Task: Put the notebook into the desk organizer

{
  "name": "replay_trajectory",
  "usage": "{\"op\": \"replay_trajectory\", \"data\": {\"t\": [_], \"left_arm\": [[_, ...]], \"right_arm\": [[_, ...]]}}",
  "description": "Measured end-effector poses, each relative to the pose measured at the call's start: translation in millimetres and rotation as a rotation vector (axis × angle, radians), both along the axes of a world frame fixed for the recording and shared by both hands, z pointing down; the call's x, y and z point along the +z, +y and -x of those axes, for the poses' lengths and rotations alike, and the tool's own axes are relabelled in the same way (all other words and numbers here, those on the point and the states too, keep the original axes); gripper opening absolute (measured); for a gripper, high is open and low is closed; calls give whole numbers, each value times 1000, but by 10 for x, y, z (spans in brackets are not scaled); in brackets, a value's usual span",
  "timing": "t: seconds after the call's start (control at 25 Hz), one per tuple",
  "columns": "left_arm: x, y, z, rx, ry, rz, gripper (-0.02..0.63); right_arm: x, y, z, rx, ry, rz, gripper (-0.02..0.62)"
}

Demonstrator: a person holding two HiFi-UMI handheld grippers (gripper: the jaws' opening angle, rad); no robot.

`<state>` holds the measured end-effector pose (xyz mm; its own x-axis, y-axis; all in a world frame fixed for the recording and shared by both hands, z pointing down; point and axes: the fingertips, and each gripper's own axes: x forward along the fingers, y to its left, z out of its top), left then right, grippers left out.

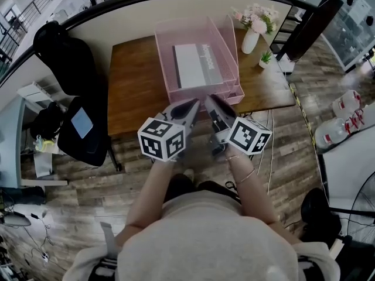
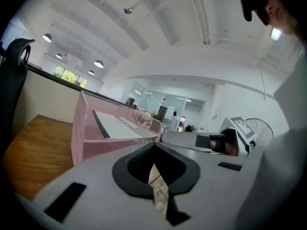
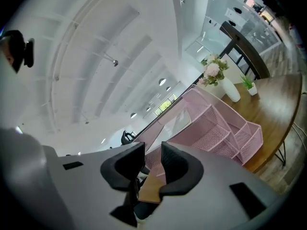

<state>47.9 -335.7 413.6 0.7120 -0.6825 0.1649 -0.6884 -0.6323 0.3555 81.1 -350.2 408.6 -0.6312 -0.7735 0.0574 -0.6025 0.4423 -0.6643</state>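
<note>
Low and left of centre in the head view, our left gripper point(image 1: 192, 105) hovers at the near edge of the wooden table point(image 1: 132, 81), jaws clenched on nothing. Above it, at upper centre, the notebook point(image 1: 196, 65) lies flat inside the pink mesh desk organizer point(image 1: 164, 63). Just to the right, our right gripper point(image 1: 211, 103) has its jaws released and empty. We judge the placing done; next we need only draw both grippers clear of the organizer
</note>
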Motion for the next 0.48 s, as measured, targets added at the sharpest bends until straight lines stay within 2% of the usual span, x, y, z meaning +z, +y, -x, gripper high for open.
{"op": "replay_trajectory", "data": {"t": [0.12, 0.28, 0.48], "left_arm": [[-4, 71, -56, 24, -37, -19, 11], [48, 165, -124, 53, -47, 2, 11], [79, 242, -143, 64, -66, -1, 11]], "right_arm": [[-51, 89, 19, -39, 47, -40, 92], [-82, 174, 16, -63, 142, -94, 76], [-96, 264, 31, -91, 154, -109, 56]]}}
